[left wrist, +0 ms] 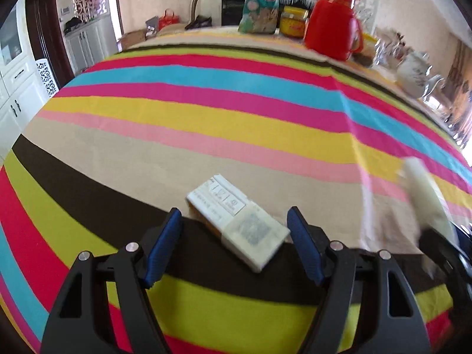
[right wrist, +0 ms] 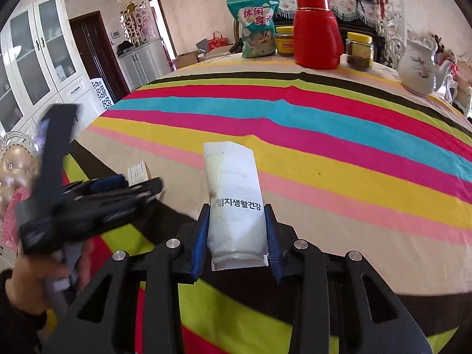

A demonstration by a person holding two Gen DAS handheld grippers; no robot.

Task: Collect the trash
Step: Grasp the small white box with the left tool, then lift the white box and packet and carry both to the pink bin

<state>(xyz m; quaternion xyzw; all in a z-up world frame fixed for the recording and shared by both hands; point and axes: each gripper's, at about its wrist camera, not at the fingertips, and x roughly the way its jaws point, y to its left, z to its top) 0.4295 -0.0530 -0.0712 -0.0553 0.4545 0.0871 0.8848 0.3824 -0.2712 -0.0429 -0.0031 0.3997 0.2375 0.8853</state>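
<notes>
The right gripper (right wrist: 237,230) is clamping a white tube (right wrist: 233,194), while the left gripper (left wrist: 234,244) is standing wide open around a small white carton (left wrist: 236,221) on the striped tablecloth (left wrist: 206,112), nothing blocking it.

The white tube (right wrist: 236,200) reads "지생활건강"; the teal snack bag (right wrist: 256,28) reads "休闲食".

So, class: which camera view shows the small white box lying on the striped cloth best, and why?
The left wrist view. The small white box lies whole on the striped cloth between the open left gripper fingers. In the right wrist view only its corner peeks out behind the left gripper.
</notes>
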